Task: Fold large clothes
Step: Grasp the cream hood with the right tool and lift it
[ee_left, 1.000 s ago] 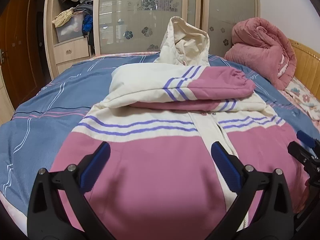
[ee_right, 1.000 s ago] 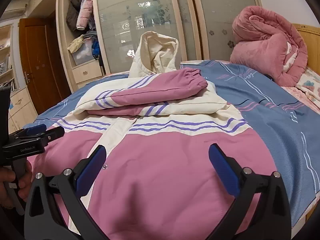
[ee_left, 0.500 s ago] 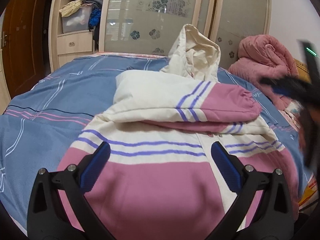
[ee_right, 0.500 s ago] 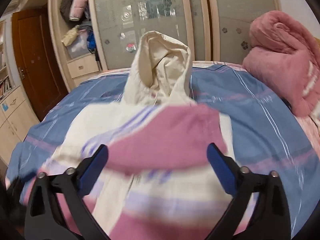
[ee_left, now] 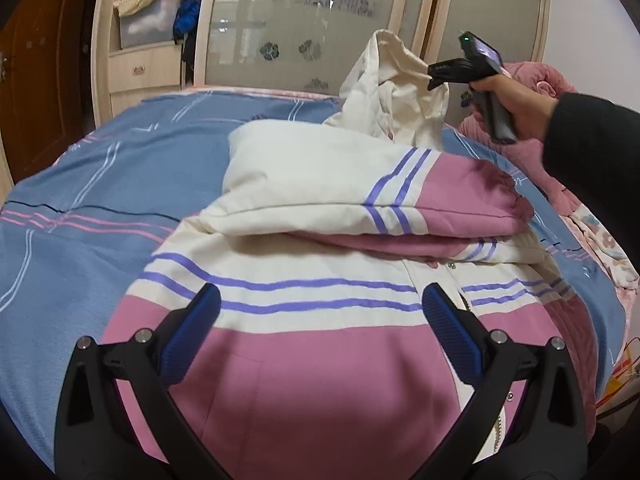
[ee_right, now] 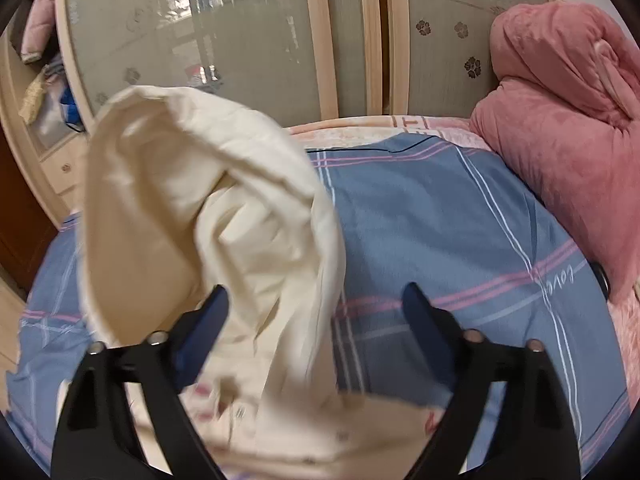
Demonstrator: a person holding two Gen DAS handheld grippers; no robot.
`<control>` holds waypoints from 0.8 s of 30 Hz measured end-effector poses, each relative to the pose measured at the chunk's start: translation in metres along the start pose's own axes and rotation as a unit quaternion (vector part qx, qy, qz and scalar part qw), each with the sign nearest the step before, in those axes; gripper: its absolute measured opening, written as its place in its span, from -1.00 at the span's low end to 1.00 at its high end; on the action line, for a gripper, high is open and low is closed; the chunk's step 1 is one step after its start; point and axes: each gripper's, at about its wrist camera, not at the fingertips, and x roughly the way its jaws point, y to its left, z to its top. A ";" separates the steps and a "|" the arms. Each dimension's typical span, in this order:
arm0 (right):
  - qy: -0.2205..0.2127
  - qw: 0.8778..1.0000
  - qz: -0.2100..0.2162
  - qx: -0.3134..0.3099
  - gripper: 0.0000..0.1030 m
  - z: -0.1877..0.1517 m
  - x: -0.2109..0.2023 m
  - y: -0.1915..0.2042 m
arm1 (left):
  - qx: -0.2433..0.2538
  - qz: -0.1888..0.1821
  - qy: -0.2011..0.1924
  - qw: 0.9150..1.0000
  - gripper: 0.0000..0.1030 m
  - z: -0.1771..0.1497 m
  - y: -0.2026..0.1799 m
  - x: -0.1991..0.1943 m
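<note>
A large pink and cream jacket [ee_left: 304, 364] with purple stripes lies front up on the bed, both sleeves [ee_left: 400, 196] folded across its chest. Its cream hood [ee_left: 396, 92] stands up at the far end. My left gripper [ee_left: 320, 316] hovers open over the pink lower part, nothing between its fingers. A hand holds my right gripper [ee_left: 436, 76] against the hood's right side. In the right wrist view the hood [ee_right: 200, 208] fills the left half. My right gripper [ee_right: 316, 292] is closing, with the hood's right edge between the jaws; the pads do not press on it.
The bed has a blue checked sheet [ee_right: 440, 220]. A rolled pink quilt [ee_right: 560, 120] sits at its far right corner. Behind the bed stand a wardrobe with frosted sliding doors [ee_left: 304, 20] and open shelves of clothes above drawers [ee_left: 148, 40].
My right gripper swept from the jacket's hem forward up to the hood, and its jaws narrowed. My left gripper shifted a little forward over the jacket and stayed open.
</note>
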 end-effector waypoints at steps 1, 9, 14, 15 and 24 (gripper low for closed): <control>0.007 1.000 0.003 0.001 0.43 0.002 0.008 0.000 | 0.002 0.002 0.002 1.000 0.96 0.000 0.000 0.002; -0.031 0.999 0.028 -0.033 -0.94 -0.009 -0.008 0.002 | -0.005 0.007 0.012 1.000 0.96 -0.001 0.003 0.010; -0.086 0.992 0.056 -0.068 -0.94 -0.043 -0.072 0.005 | -0.007 0.011 0.006 1.000 0.96 -0.001 0.003 0.008; -0.097 0.991 0.067 -0.062 -0.94 -0.052 -0.086 0.001 | -0.007 0.011 0.005 1.000 0.96 -0.002 0.003 0.008; -0.144 0.981 0.128 -0.005 -0.94 -0.127 -0.137 -0.044 | -0.002 0.019 -0.035 0.999 0.96 0.021 0.003 0.001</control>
